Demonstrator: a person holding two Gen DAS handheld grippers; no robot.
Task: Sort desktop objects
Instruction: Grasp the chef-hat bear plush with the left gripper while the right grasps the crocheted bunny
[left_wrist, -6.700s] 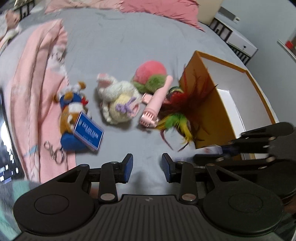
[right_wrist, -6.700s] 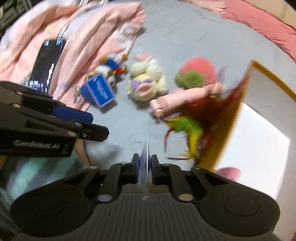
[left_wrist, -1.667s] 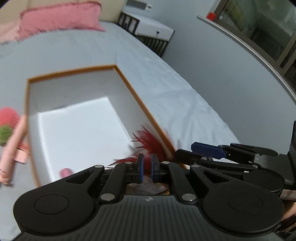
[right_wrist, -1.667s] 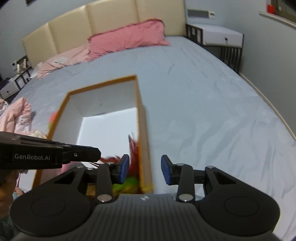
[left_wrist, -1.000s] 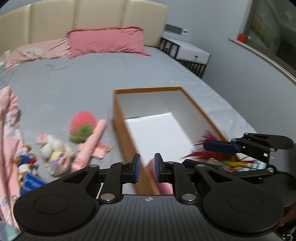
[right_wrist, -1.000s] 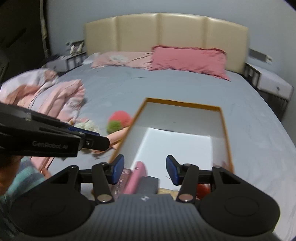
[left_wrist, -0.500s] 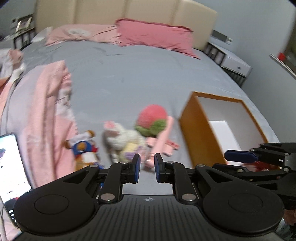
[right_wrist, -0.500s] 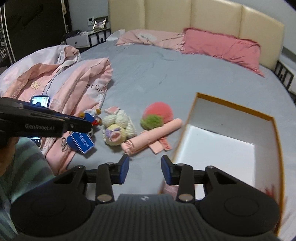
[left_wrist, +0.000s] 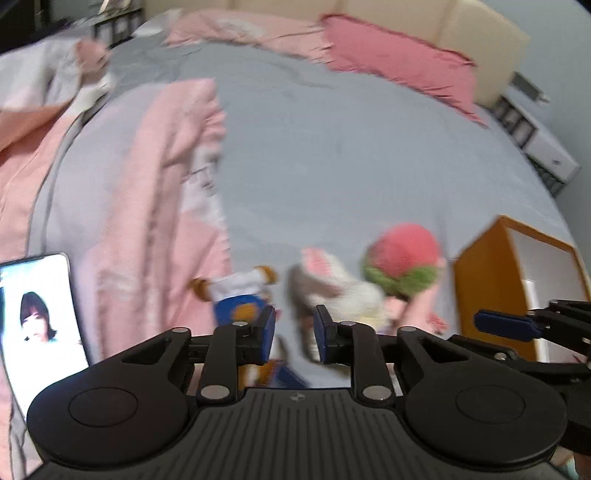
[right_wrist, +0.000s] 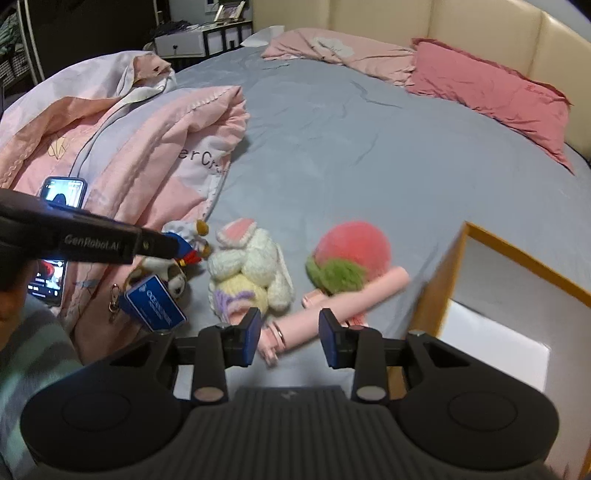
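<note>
Left gripper (left_wrist: 291, 338) opening, empty, duck plush (left_wrist: 236, 295) just ahead; right gripper (right_wrist: 289, 338) closing, empty, above pink tube (right_wrist: 343, 306).

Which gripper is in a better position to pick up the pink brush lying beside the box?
The right gripper. Its closing jaws stand empty directly above the pink brush, next to the box. The left gripper, its jaws opening and empty, points at the duck plush further away.

Grey bed (right_wrist: 351, 147), cream headboard (right_wrist: 461, 26)
</note>
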